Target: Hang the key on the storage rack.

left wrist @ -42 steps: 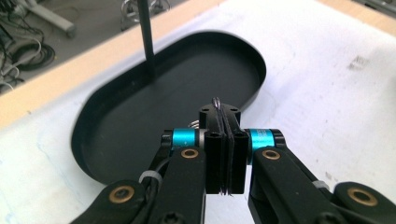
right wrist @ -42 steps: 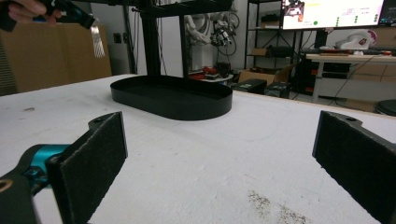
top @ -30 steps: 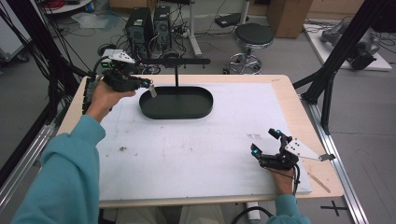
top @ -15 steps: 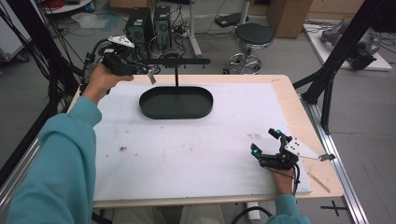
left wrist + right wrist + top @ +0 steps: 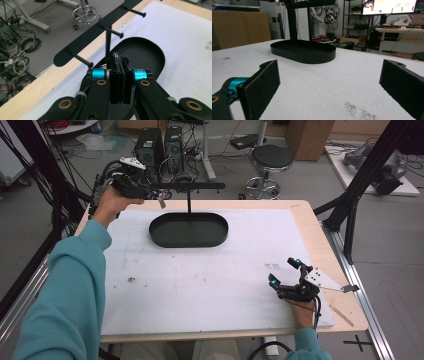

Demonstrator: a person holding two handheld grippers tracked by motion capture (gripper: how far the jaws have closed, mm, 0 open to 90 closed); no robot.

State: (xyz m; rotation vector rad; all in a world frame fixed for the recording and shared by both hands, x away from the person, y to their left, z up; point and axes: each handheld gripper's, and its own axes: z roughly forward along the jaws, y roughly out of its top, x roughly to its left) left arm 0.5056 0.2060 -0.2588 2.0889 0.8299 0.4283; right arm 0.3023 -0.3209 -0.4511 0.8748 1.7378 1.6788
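Left gripper is hanging above the bench's far left corner, its jaws pressed together on a thin dark ring-like piece whose kind cannot be made out; a small pale tag is dangling below it in the high view. Compared with a second ago, this gripper is sitting higher and farther back, now level with the crossbar of the black stand, whereas before it was low beside the tray's left end. In the left gripper view the piece is sitting just short of the nearest peg on that crossbar. Right gripper is resting at the near right of the bench, unchanged, jaws spread wide with nothing between them.

White sheet is covering most of the wooden bench, showing faint smudges. Black oval tray is forming the stand's base, well apart from the right gripper. Beyond the bench, a round stool, computer towers and tangled cables are lying on a grey floor
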